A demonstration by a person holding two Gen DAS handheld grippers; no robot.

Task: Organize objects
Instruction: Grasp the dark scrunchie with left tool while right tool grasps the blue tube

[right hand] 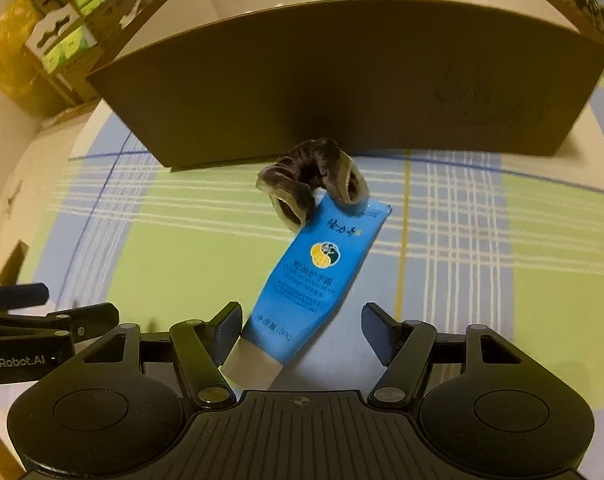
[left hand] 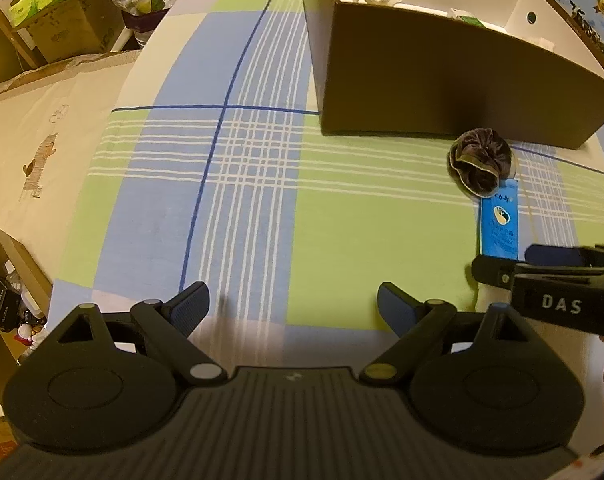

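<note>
Right gripper, jaws apart, straddles the tube, its cap end between them, a scrunchie on its far end; closing comes next, then the box ahead. Left gripper waits, jaws apart, holding nothing

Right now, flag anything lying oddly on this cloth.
The dark velvet scrunchie is draped over the crimped end of the blue hand cream tube, which lies askew before the brown box. The open right gripper straddles the tube's cap end.
</note>
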